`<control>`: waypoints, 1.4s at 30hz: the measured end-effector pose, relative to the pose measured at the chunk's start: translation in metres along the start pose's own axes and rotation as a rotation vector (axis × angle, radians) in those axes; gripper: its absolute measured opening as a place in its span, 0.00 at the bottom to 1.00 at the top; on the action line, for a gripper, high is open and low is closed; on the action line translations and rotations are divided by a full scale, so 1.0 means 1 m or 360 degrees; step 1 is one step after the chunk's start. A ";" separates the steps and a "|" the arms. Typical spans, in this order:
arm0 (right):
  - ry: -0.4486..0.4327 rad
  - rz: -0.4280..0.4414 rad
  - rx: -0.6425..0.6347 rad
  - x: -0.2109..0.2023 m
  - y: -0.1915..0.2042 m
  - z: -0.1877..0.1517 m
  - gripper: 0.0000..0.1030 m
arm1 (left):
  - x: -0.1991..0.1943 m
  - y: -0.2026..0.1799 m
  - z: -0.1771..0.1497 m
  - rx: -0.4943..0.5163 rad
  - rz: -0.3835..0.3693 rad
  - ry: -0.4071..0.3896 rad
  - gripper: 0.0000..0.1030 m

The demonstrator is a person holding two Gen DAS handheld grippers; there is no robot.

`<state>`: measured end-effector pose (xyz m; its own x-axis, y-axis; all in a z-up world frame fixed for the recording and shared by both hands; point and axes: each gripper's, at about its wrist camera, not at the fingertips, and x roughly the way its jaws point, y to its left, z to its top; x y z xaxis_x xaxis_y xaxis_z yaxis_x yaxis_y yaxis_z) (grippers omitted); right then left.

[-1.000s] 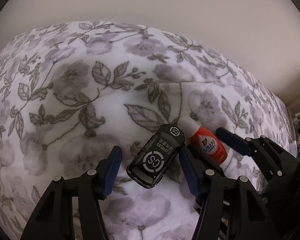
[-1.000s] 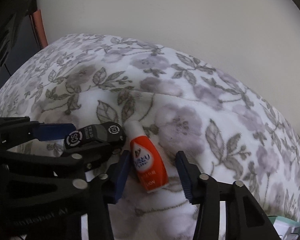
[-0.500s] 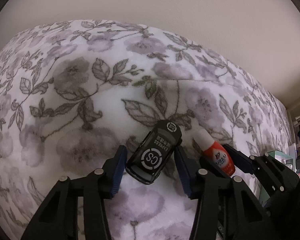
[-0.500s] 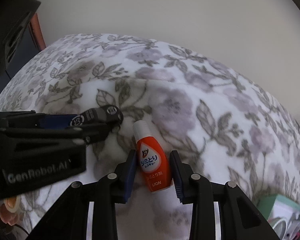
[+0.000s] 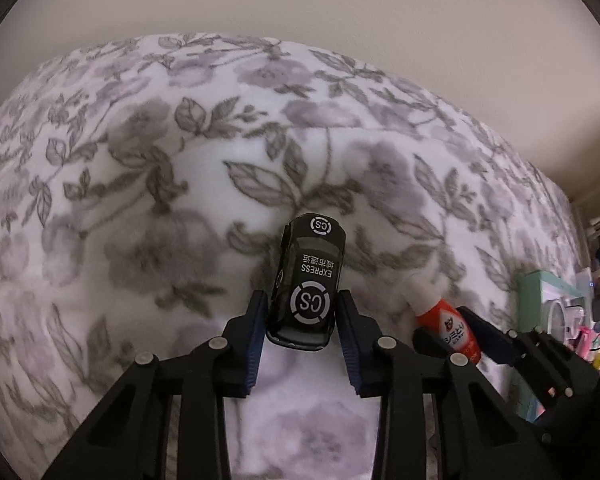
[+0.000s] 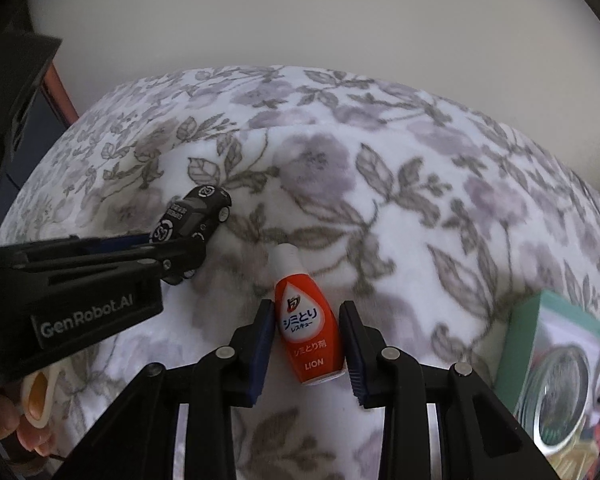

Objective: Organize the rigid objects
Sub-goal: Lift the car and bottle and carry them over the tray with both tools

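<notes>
orange bottle [image 6: 310,328] clamped between right tool [image 6: 305,322] pads

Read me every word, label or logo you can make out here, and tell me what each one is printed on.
"CS", in a ring, twice: roof and bonnet of the black toy car.
"EXPRESS": car roof; the characters beside it are too small to read.
"シミとり レスキュー": label of the orange bottle.
"シミとり剤" and "LION": lower on that bottle.
"GenRobot.AI": body of the left gripper.
Items in the green box: blurred, unreadable.

Your black toy car [image 5: 307,288], white "CS EXPRESS" print on top, lies roof-up on the floral blanket [image 5: 140,200] | your orange, white-capped bottle [image 6: 306,324] lies label-up just beside it, cap pointing away.
</notes>
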<state>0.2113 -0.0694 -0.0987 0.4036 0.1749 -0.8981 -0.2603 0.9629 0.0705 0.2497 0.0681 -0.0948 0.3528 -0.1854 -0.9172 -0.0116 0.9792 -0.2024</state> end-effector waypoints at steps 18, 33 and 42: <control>-0.0103 0.0047 0.0295 -0.108 -0.029 -0.041 0.31 | -0.103 -0.056 -0.043 -0.0046 -0.0129 -0.0120 0.35; -0.0319 -0.0084 0.0638 -0.224 -0.093 -0.099 0.31 | -0.176 -0.136 -0.098 0.0108 -0.0300 -0.0294 0.35; -0.0348 -0.0312 0.0818 -0.264 -0.145 -0.139 0.31 | -0.171 -0.183 -0.124 0.0262 -0.0346 -0.0241 0.35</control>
<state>0.0207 -0.2835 0.0678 0.5867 -0.0308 -0.8092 0.2735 0.9481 0.1622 0.0751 -0.0901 0.0563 0.4661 -0.3895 -0.7944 0.2268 0.9205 -0.3182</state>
